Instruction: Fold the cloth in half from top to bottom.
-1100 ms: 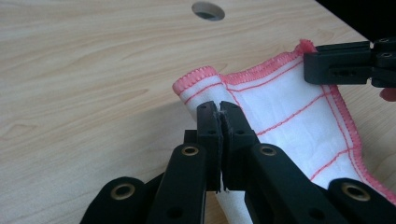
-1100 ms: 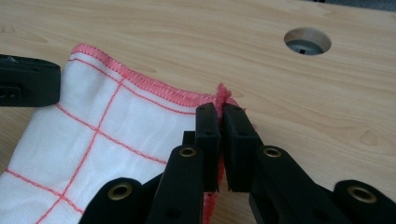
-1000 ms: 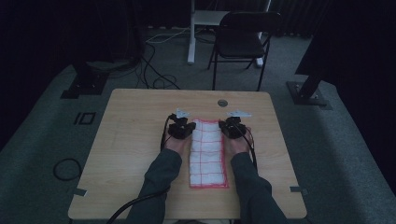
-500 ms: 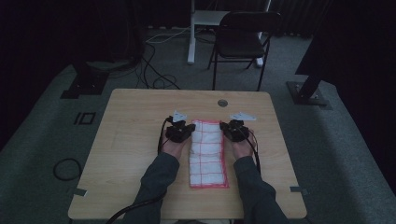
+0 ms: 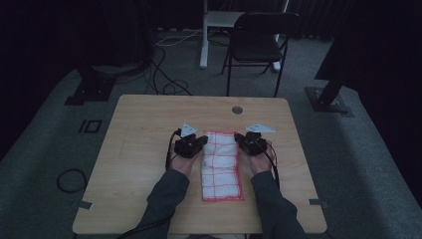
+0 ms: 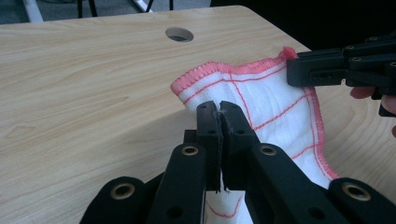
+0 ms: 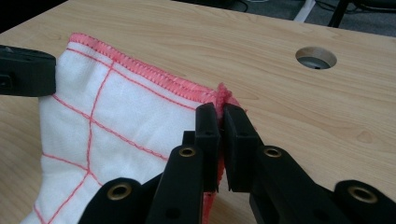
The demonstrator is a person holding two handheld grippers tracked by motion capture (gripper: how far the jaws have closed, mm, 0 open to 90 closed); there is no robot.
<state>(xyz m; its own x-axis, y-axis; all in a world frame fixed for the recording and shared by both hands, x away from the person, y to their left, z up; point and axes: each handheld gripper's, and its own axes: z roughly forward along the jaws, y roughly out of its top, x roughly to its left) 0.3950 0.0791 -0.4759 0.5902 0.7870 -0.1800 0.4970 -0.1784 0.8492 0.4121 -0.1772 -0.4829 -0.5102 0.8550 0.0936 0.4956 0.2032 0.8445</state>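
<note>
Black tongs [image 6: 219, 109], brass rivets, grey sleeves [image 5: 166, 196].

Legible text, labels, brands, numbers, signs: none on any surface in the high view or either gripper view.

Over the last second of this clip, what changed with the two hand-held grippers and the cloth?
Little changed. Both hands drew back slightly toward the person, taking the far edge of the cloth with them. The left hand-held gripper stays shut on the cloth's far left edge, and the right hand-held gripper stays shut on its far right corner. The near part of the cloth still lies flat on the table.
</note>
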